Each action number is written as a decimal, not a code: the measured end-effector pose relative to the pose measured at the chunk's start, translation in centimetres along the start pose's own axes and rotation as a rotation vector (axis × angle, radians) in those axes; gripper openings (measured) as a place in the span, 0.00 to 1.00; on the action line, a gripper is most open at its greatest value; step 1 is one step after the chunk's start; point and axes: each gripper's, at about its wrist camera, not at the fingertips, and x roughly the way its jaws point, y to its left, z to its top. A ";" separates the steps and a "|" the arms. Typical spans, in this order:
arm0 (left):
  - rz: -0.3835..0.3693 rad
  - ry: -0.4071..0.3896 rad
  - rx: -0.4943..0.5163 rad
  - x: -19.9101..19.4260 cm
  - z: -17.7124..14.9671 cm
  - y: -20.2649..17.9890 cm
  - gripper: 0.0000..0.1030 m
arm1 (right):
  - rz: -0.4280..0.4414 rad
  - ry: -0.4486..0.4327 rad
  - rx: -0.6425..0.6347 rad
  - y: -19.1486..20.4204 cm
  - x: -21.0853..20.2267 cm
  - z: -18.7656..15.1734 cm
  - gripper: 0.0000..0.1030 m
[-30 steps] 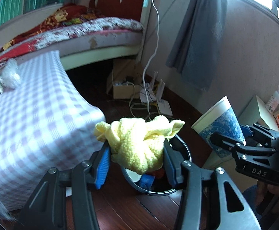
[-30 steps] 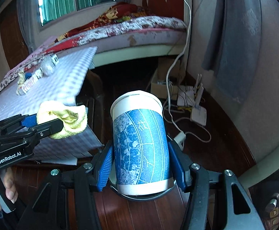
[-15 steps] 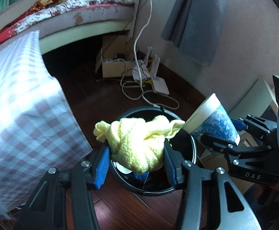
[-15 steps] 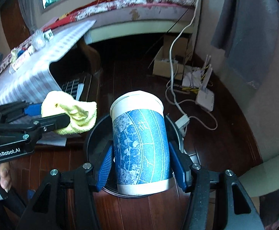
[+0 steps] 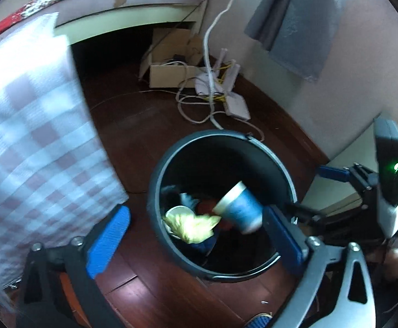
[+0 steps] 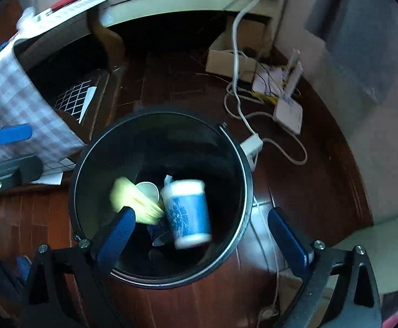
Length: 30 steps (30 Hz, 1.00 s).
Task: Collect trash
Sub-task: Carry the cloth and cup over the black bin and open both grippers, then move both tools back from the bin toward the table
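While both jaws are opening, the left gripper [image 5: 196,235] and right gripper [image 6: 207,235] grip nothing. Below them, the yellow cloth [image 5: 190,225] and blue cup [image 6: 189,213] lie in the black bin [image 6: 89,147].

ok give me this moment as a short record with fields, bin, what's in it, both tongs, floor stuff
bin: black round trash bin on dark wood floor, no lid visible
blue cup: blue and white paper cup inside the bin, tilted, blurred
cloth: yellow cloth inside the bin beside the cup
other contents: small white cup, darker items beneath
left tongs: opening, nothing between them, over the bin
right tongs: opening, nothing gripped, over the bin
floor: white cables, cardboard box near the wall
left side: checked cloth
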 end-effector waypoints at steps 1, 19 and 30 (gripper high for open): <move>0.014 0.000 -0.006 0.0 -0.1 0.2 0.97 | 0.004 -0.008 0.013 -0.3 -0.2 0.0 0.99; 0.119 -0.079 -0.031 -3.7 -2.0 1.5 0.99 | -0.025 -0.086 0.025 1.7 -3.6 -0.5 0.99; 0.153 -0.148 -0.069 -7.7 -2.3 2.7 0.99 | 0.025 -0.173 0.033 3.9 -6.9 -0.3 0.99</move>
